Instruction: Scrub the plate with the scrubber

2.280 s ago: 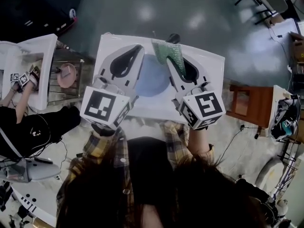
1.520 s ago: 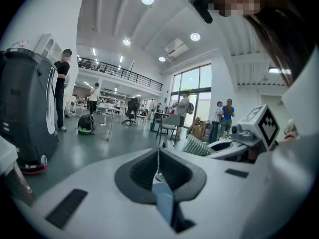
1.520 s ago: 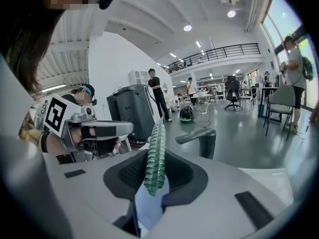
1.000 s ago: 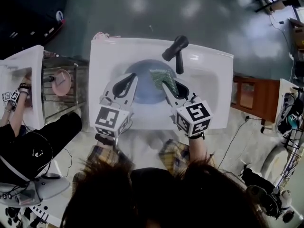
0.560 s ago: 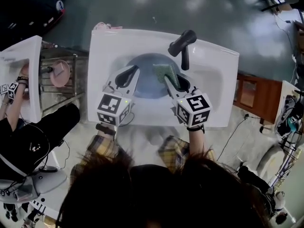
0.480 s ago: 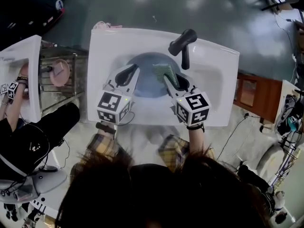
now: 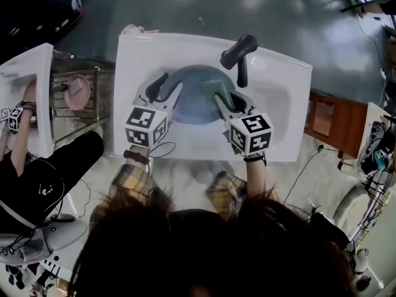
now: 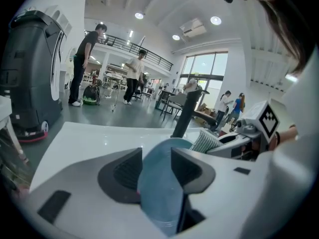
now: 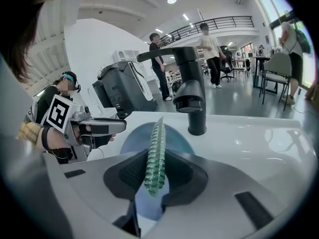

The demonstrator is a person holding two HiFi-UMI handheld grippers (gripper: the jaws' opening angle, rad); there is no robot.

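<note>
Head view has both grippers angled forward and down into the sink (image 7: 275, 113), side by side, marker cubes towards the person. The blue plate (image 7: 192, 104) sits in the basin just below the faucet (image 7: 234, 53). Left gripper (image 8: 157, 166) is at the plate's left rim. Its jaws have just been opening and now stand apart, with the rim between them but not pinched, so we read it as released. Right gripper (image 9: 158, 171) is clenched on the green scrubber (image 9: 155, 148), which stands on edge and pokes out past the jaw tips, over the right half of the plate. We cannot tell whether the scrubber touches the plate surface. We judge the step as setting up for the scrub: plate put down in the basin, left grip let go, no clear rubbing contact. The next move probably calls for steadying the plate, by re-gripping the rim or bracing it against the basin. The right hand then needs to tip so the scrubber's broad face, not its edge, presses flat on the plate. A loose plate could slide under pressure.
</note>
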